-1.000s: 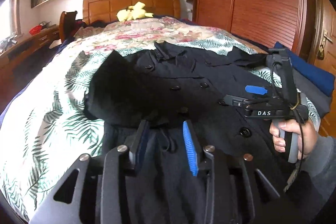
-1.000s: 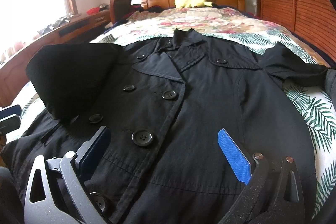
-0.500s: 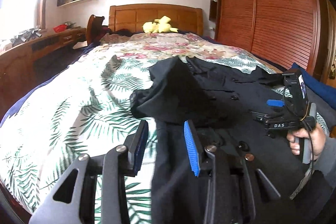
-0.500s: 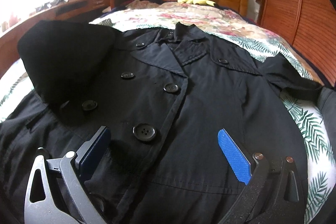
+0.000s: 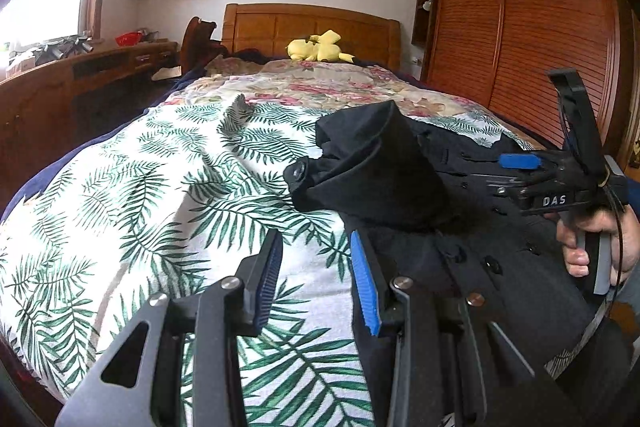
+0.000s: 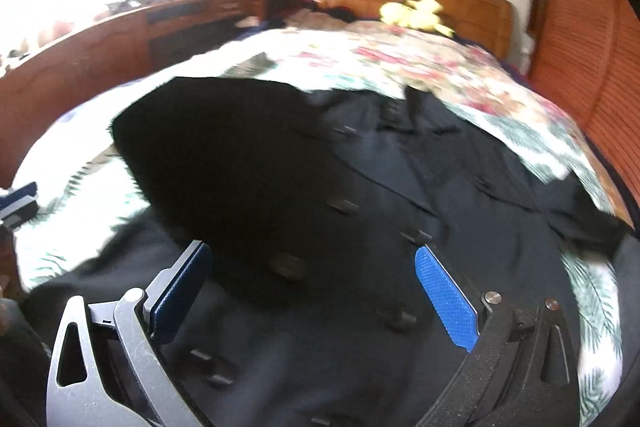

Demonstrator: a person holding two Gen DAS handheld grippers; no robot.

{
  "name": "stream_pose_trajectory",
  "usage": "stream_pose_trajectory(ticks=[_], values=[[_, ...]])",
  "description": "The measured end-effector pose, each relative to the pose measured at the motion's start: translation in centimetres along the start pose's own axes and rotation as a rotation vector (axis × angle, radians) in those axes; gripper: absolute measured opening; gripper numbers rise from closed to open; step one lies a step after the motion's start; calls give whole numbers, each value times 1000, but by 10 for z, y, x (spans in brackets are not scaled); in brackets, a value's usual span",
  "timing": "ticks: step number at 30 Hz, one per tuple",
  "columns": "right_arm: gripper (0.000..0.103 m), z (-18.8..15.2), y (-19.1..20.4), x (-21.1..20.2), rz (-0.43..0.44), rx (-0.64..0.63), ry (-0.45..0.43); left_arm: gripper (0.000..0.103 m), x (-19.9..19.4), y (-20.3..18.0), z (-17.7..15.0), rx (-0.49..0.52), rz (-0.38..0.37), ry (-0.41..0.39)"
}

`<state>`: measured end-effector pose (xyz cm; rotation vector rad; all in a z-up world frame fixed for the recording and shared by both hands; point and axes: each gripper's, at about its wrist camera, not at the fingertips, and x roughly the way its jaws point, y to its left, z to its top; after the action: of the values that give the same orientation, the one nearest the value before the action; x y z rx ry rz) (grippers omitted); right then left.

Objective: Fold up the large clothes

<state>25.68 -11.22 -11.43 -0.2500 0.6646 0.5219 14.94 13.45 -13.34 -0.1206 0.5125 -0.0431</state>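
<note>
Right wrist view motion-blurred; coat (image 6: 360,187) buttons smeared

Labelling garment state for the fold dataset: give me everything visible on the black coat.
The black coat is a double-breasted button-front in matte woven fabric, with a notched collar and two rows of dark round buttons. It lies front-up and buttoned on the palm-leaf bedspread. One sleeve is folded inward onto the chest, its buttoned cuff sticking out; the other lies spread toward the wardrobe side. Neither the left gripper nor the right gripper grips it; both are open above it.
</note>
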Motion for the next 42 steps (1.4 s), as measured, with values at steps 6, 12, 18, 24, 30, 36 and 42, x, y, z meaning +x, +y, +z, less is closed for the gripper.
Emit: stream_pose_trajectory(ticks=[6,12,18,24,30,36,42], values=[[103,23,60,23,62,-109,24,34,-6,11,-1,-21,-1,-13],[86,26,95,55,49,-226,74,34,-9,14,-3,-28,1,-15],[40,25,97,71,8,-268,100,34,-7,12,-3,-21,-4,-10],[18,28,64,57,11,-201,69,34,-5,6,-4,-18,-17,-8],[19,30,7,36,-46,-80,52,34,-3,-3,-3,-11,-40,-7],[44,28,-57,18,-270,70,51,34,0,-13,1,-1,-54,-11],[56,30,-65,-1,-249,65,-3,34,2,-21,2,9,-70,-9]])
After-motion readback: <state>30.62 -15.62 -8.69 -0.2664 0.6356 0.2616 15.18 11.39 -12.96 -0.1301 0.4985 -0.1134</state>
